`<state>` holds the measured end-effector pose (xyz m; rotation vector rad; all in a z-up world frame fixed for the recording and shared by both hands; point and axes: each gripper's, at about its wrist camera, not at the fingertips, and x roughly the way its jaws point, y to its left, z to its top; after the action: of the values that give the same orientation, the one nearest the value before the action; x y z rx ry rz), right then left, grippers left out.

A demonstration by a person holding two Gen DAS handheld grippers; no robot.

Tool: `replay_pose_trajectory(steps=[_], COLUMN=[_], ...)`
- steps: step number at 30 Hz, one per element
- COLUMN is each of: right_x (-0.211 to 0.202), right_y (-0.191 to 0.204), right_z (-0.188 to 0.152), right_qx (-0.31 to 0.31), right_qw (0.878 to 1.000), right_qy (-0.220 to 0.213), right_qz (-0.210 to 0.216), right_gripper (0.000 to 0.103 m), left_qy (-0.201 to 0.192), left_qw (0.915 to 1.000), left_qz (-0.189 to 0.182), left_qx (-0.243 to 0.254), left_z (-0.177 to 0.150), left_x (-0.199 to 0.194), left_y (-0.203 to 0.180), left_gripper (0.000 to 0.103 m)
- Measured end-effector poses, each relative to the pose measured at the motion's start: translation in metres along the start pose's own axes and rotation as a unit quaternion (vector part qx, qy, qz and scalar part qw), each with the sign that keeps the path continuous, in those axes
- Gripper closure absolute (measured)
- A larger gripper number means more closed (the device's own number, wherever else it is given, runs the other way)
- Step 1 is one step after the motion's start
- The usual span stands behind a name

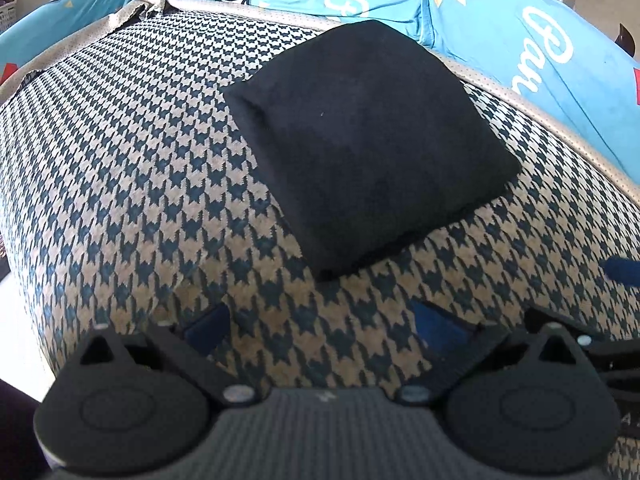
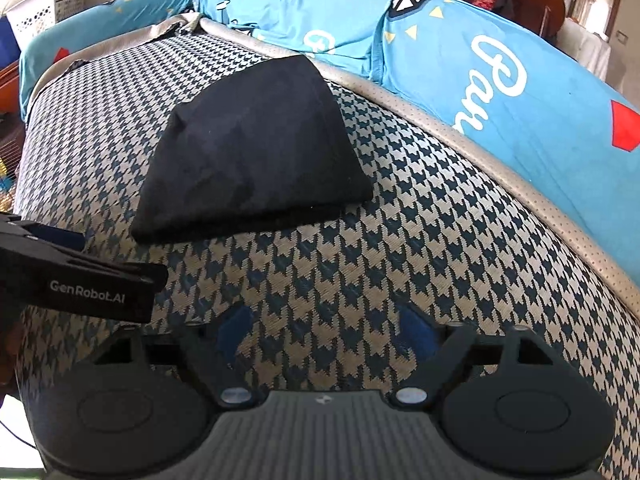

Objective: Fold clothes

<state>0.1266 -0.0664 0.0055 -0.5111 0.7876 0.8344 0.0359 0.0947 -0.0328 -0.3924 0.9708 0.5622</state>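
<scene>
Houndstooth cushion [image 1: 120,152] carries the black garment [image 1: 372,148], folded into a compact square near the blue cover [image 1: 560,80]. Both the left gripper [image 1: 320,324] and right gripper [image 2: 324,328] hover spread and empty. Best pat edges flat, without snagging layers.

Bright daylight, soft, w/ no hard shadows — just a thin dark line under the black folded cloth [image 1: 372,140], which shows almost no detail. Doorway [image 2: 592,4] top right is blown out white in the right wrist view. Heavy fisheye bend: the houndstooth cover [image 1: 132,168] bulges, corners go black. Near gripper bodies at bottom look soft, slightly blurred — mid-frame is sharper.
</scene>
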Motion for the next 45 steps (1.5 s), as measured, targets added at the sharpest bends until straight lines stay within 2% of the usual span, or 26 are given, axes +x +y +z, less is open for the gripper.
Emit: replay_pose_trajectory(steps=[3, 7, 12, 16, 23, 45], right_x=[-0.005, -0.009, -0.006, -0.003, 0.000, 0.012], right_y=[-0.002, -0.010, -0.029, -0.034, -0.028, -0.017], right_z=[0.001, 0.003, 0.002, 0.002, 0.002, 0.003], right_qx=[-0.009, 0.004, 0.048, 0.055, 0.022, 0.006], right_qw=[1.000, 1.000, 0.999, 0.998, 1.000, 1.000], right_qy=[-0.015, -0.030, -0.016, -0.012, -0.005, 0.007], right_qz=[0.003, -0.004, 0.000, 0.003, -0.001, 0.009], right_gripper=[0.001, 0.000, 0.000, 0.000, 0.000, 0.000], left_qy=[0.003, 0.008, 0.004, 0.004, 0.014, 0.014], left_qw=[1.0000, 1.0000, 0.9999, 0.9998, 0.9989, 0.9991], left_qz=[0.002, 0.003, 0.011, 0.019, 0.042, 0.038], left_qx=[-0.002, -0.001, 0.001, 0.002, 0.019, 0.006], left_z=[-0.002, -0.004, -0.011, -0.015, -0.020, -0.024], left_x=[-0.001, -0.001, -0.004, -0.005, -0.004, -0.003], left_y=[-0.001, -0.001, -0.002, -0.004, -0.013, -0.009], left_gripper=[0.000, 0.000, 0.000, 0.000, 0.000, 0.000])
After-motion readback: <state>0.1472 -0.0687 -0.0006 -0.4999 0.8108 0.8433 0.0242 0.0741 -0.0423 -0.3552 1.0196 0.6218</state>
